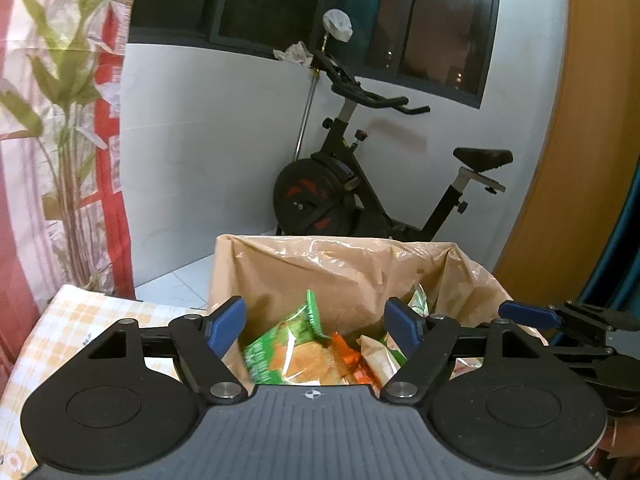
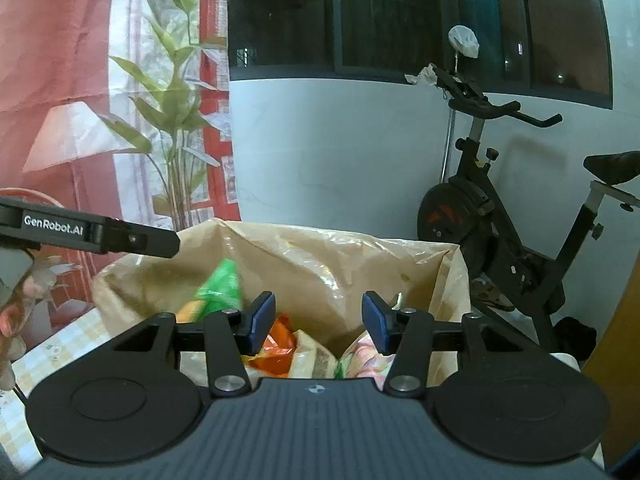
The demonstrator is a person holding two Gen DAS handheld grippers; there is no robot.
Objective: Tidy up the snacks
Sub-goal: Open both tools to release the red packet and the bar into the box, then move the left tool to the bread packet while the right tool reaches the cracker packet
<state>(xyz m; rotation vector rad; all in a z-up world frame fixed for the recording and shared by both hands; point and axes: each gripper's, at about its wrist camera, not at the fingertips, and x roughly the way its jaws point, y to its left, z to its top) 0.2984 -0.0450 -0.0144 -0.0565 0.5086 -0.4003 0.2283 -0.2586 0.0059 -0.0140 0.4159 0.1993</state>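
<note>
Exercise bike [image 1: 360, 176] parked against the white wall, 1 o'clock in the left wrist view, 3 o'clock in the right; background only. Bamboo-print curtain [image 2: 160, 120] hangs at 10 o'clock, also background.

Tan plastic bag [image 1: 340, 264] stands open-mouthed at centre, its rim propped wide, presumably so packets can be dropped straight in. It sits beside a checked cloth [image 1: 88, 320] on the desk, at 8 o'clock in the left view.

Left tool [image 1: 316, 328] hovers over the bag mouth, jaws wide apart, nothing between the pads. Right tool [image 2: 318, 322] is alongside it, also over the mouth, jaws parted less widely, nothing gripped; its blue pad shows at 3 o'clock in the left view. A person's fingers [image 2: 8, 332] show at 9 o'clock in the right view, by the left tool's handle.

Snacks: green snack packet [image 1: 288, 340] is inside the bag, tilted, at 6 o'clock just past the left pads; in the right view it is blurred, probably dropping or settling. Orange packet [image 2: 280, 344] lies beneath the right tool's left pad, a pale packet [image 2: 364, 356] at its 5 o'clock, all heaped loosely.

Judgement: packets are bagged and both tools are free; next likely a retreat for more snacks.
</note>
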